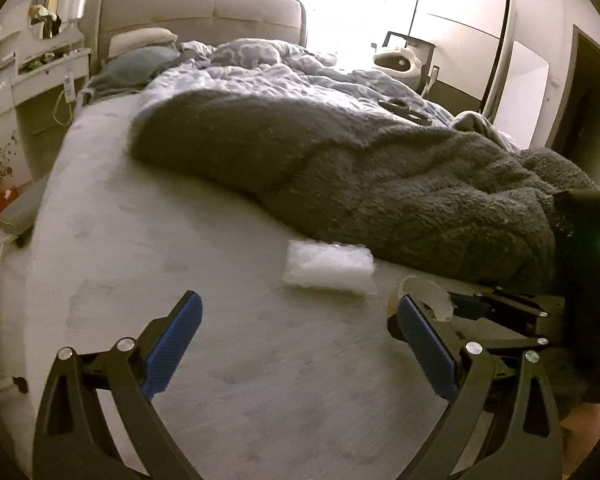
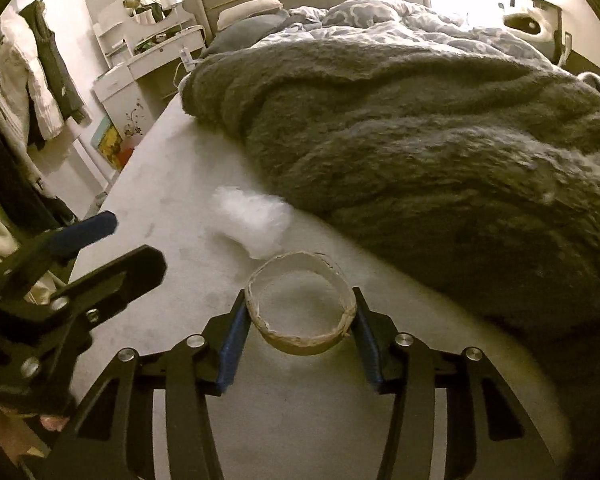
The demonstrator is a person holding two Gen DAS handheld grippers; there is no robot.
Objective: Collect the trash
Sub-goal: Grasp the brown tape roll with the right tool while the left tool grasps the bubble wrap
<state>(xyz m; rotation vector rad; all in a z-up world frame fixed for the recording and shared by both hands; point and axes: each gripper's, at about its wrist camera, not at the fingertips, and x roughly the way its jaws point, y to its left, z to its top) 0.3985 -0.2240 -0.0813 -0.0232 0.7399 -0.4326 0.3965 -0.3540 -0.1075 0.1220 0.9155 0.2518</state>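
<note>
Right tongs [image 2: 300, 312] are clamped on the cardboard ring [image 2: 302, 306], just above the bed [image 2: 160, 184]. Left tongs [image 1: 300, 320] are wide apart, empty. The plastic wrap [image 1: 329, 266] lies on the bed by the blanket [image 1: 380, 168], so that's left.

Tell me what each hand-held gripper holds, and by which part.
Right hand-held gripper grips the cardboard ring across its outer wall, one pad on each side. Left hand-held gripper is open and holds nothing.
</note>
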